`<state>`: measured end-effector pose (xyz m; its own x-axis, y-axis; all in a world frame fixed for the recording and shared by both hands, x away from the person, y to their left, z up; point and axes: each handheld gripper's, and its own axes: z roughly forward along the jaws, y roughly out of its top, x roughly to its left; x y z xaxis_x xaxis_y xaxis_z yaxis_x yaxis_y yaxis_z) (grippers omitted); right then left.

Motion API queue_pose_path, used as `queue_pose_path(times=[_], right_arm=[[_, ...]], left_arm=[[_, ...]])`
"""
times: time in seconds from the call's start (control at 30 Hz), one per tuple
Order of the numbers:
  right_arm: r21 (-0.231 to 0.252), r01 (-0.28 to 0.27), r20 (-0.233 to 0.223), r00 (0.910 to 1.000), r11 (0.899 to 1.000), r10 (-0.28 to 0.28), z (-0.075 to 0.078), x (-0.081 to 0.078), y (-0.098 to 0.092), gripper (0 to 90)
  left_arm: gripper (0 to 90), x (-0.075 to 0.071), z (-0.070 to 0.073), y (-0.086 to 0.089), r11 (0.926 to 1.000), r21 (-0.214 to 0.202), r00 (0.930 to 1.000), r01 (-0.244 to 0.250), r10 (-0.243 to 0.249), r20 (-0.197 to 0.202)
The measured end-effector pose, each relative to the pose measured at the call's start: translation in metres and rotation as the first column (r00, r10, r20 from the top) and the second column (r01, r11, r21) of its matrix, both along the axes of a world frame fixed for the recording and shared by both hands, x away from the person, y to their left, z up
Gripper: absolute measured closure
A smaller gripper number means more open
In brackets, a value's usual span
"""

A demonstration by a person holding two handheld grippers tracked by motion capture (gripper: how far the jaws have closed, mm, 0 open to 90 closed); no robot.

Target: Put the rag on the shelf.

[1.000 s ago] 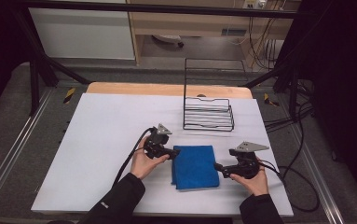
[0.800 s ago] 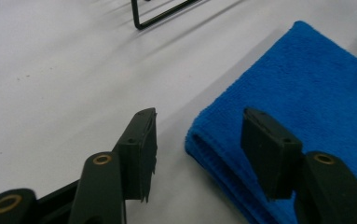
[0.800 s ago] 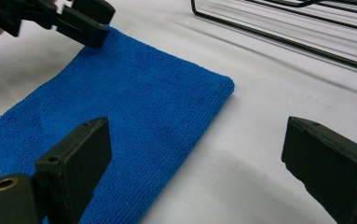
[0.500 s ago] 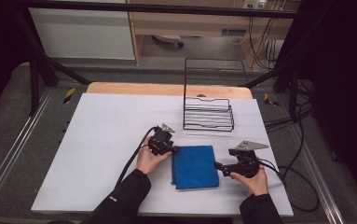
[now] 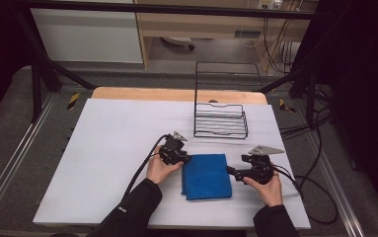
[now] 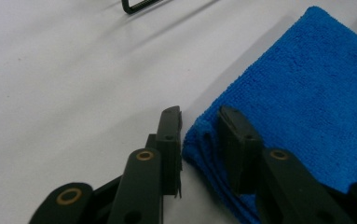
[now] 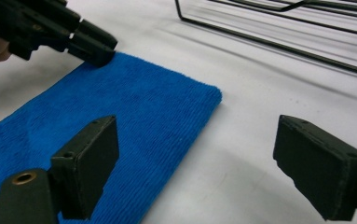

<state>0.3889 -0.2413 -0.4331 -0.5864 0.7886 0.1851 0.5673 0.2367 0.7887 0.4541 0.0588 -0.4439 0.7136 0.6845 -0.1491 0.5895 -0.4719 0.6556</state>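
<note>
At cloth [image 5: 206, 176] corner: left tool [image 6: 199, 135] closing on it | right tool [image 7: 204, 158] spread

We count one blue cloth [image 5: 206, 176] | one black wire rack [image 5: 221, 121] | two tools: left tool [image 5: 185, 159], right tool [image 5: 230, 171] | two hands on them | one worktop [image 5: 107, 143] under it all

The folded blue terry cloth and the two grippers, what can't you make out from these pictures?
- Folded blue terry cloth: layer count unclear; left gripper view, near edge blurred, partly behind the black jaw.
- Left gripper: jaws have just been closing around the cloth's corner; whether the pads press it, cannot tell.
- Right gripper: right jaw cut off by the picture's edge.
- Black wire rack: contents too small, high view.
</note>
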Motion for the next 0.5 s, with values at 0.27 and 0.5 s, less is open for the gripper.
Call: queue_pose_path(times=[0.27,0.5], right_arm=[[-0.006,0.030,-0.004,0.9996,1.000,-0.030,-0.002,0.017,0.007,28.8],[-0.030,0.031,-0.008,0.9995,0.999,-0.031,-0.007,0.040,0.017,43.5]], left_arm=[[81.2,-0.001,0.000,-0.001,1.0000,-0.006,0.9998,0.006,-0.006,-0.020],[82.3,-0.005,0.000,-0.004,0.9996,0.020,0.9996,0.017,-0.018,0.022]])
